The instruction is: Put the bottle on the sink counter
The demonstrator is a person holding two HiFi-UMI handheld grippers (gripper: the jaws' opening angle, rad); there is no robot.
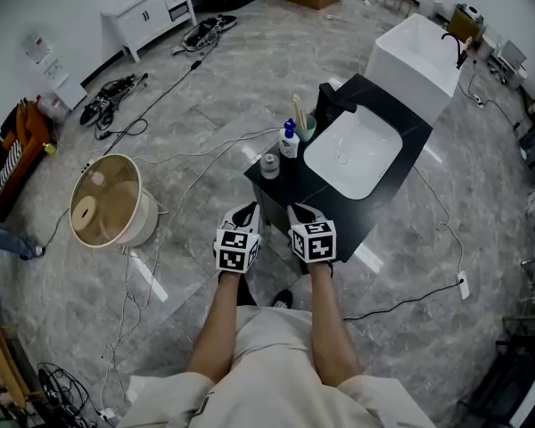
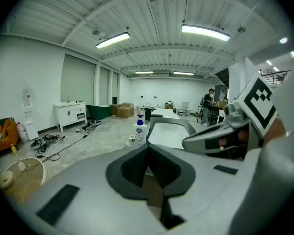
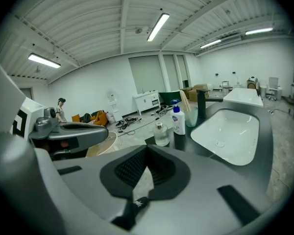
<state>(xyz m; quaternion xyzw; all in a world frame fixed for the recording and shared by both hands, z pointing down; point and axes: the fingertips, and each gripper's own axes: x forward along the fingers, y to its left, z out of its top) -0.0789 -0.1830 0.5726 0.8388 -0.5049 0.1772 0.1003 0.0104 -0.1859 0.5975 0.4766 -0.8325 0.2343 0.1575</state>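
Observation:
A small clear glass bottle [image 1: 269,165] [image 3: 161,134] stands upright on the near left corner of the black sink counter [image 1: 316,199]. Just behind it is a white pump bottle with a blue top [image 1: 289,139] [image 3: 178,121] [image 2: 140,129]. My left gripper [image 1: 243,214] [image 2: 148,146] hovers in front of the counter's near edge, jaws shut with nothing between them. Beside it, my right gripper [image 1: 303,212] [image 3: 147,148] is also shut and empty. Both grippers stand apart from the bottles.
A cup with toothbrushes [image 1: 305,125], a black faucet [image 1: 334,99] and a white basin [image 1: 352,152] share the counter. On the floor are a round wooden tub [image 1: 107,205] at the left, cables [image 1: 205,154], and a white bathtub [image 1: 419,52] behind the counter.

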